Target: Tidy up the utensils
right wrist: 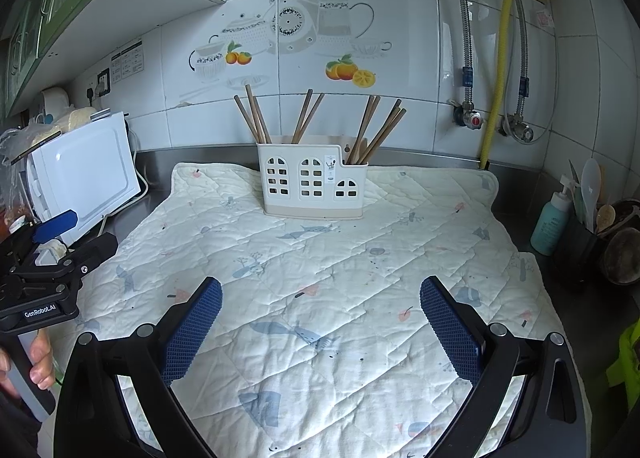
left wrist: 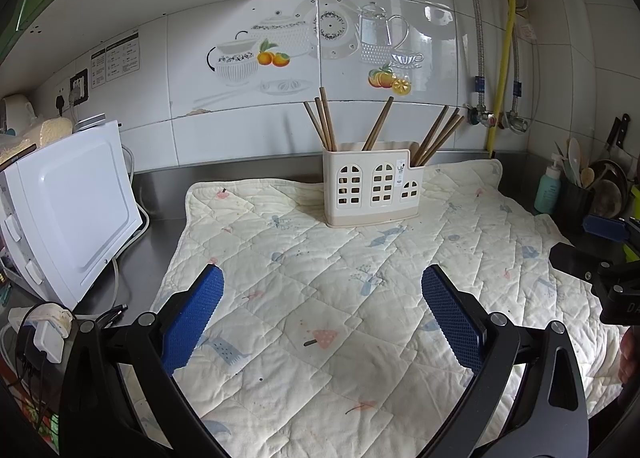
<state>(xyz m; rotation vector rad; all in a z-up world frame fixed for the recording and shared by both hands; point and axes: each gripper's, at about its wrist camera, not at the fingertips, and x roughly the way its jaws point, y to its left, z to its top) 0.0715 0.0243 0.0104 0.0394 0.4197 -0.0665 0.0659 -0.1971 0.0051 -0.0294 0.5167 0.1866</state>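
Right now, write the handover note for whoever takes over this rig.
Left tool: open, empty, above the quilted cream mat.
Right tool: open, empty, above the same mat.
Things: brown wooden chopsticks stand in three bunches in the cream plastic holder with window cut-outs, at the back of the mat.
Done: no utensils lie loose on the mat.
Left: nothing obvious; check whether the bunches need sorting between compartments.

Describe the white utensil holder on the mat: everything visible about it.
The utensil holder looks like cream-white plastic, shaped like a house front with arched window cut-outs and a beige base band. Its right section is lower. It stands upright near the back of the quilted mat, close to the tiled wall. Brown chopsticks lean out in three clusters. Neither hand-held gripper touches it.
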